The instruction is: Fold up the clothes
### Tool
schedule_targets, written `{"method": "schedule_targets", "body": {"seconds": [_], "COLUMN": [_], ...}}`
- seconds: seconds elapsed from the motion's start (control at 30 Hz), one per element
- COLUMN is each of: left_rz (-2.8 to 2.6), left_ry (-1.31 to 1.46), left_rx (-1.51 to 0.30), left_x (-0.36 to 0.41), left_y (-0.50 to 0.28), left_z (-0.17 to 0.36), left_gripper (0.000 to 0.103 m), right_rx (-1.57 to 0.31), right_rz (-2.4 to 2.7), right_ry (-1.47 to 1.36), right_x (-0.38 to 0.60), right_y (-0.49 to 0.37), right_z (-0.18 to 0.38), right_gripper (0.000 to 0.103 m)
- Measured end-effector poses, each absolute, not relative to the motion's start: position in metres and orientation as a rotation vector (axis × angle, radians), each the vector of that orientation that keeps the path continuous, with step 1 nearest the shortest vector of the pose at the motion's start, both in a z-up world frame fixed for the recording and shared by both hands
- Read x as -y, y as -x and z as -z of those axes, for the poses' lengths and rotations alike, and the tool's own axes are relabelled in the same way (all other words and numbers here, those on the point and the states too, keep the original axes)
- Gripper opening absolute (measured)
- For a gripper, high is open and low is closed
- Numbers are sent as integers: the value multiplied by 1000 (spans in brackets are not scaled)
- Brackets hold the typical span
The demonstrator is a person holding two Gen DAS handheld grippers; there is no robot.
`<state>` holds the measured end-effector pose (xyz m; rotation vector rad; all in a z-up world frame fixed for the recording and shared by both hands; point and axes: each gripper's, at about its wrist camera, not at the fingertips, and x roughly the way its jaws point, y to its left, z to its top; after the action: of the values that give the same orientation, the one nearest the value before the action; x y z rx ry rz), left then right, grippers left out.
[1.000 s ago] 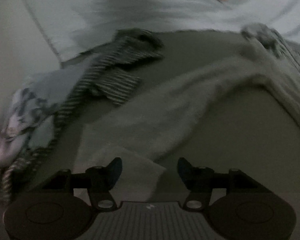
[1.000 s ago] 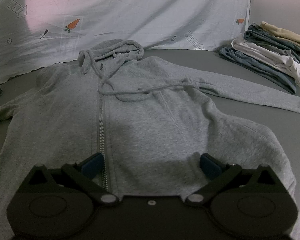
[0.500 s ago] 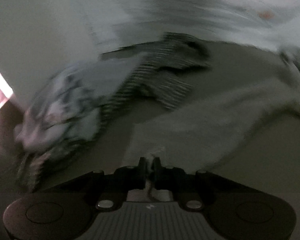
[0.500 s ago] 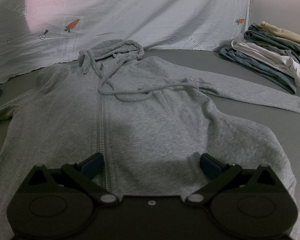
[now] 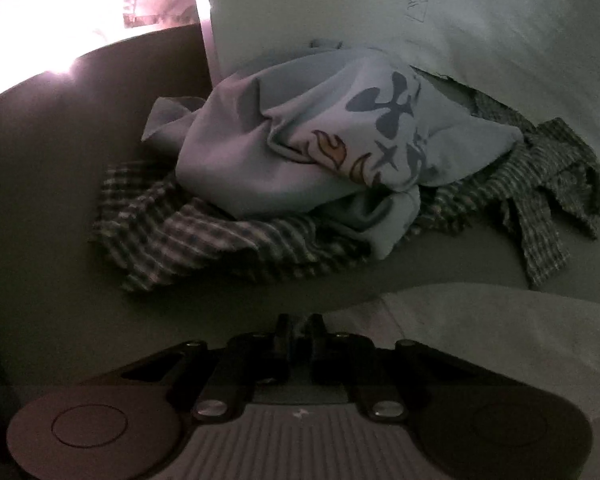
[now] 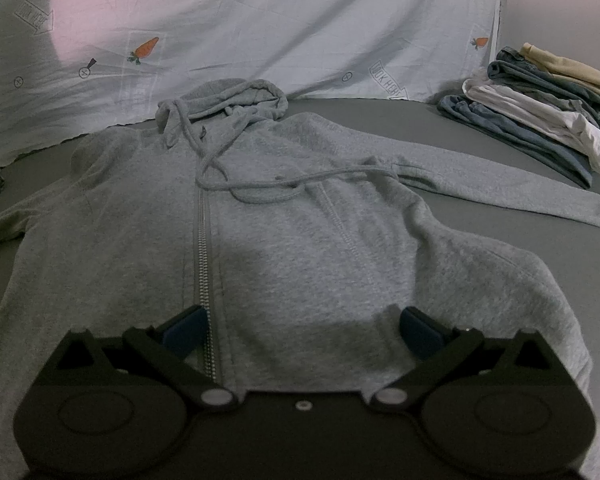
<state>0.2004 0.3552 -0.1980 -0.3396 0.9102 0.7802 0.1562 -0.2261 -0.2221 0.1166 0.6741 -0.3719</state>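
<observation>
A dark grey bed surface (image 6: 480, 256) fills both views, backed by a pale sheet (image 6: 300, 28) printed with small carrots and arrow signs. Only the left wrist view shows the heap at the left end of the bed: two crumpled garments, a checked shirt (image 5: 204, 236) spread underneath and a light blue printed tee (image 5: 300, 148) bunched on top of it, with a pink-lit wall behind. In that view the left gripper (image 5: 299, 334) has its jaws drawn together, and a pale grey sleeve (image 5: 480, 332) lies just to the right of the tips; the dim light hides whether any cloth is pinched between them. Only the right wrist view shows the whole grey zip hoodie (image 6: 284, 232), one garment lying flat and face up in the middle of the bed, hood towards the sheet, zip closed, its two drawcords crossed loosely over the chest, the right sleeve stretched out towards the far right. A corner of the checked shirt peeks in at that view's left edge. The right gripper (image 6: 300, 330) hovers over the hoodie's hem with its jaws wide apart, clasping nothing. At the far right sits one stack of folded clothes (image 6: 540, 120), about five or six pieces in blue, white, grey-green and tan; the exact count is hard to tell.
</observation>
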Motion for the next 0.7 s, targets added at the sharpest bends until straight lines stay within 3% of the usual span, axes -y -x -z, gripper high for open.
{"method": "schedule_targets", "body": {"seconds": [0.27,0.53,0.7], "left_rz": [-831,-887,-967], "left_ry": [304,273,246], "left_rx": [-975,-1108,-1138], "left_x": [-353,-348,-349], "left_y": [-198,-186,-180], "left_z": [194,192,188], "left_gripper": [37,71,73], "right_rx": [-675,-676,-679], "right_rz": [372,370,373], "right_ry": [-116,-115,-117], "right_x": [226,227,226], "right_y": [-157,-157,-157], "right_z": [223,223,223], "right_gripper": [103,103,103]}}
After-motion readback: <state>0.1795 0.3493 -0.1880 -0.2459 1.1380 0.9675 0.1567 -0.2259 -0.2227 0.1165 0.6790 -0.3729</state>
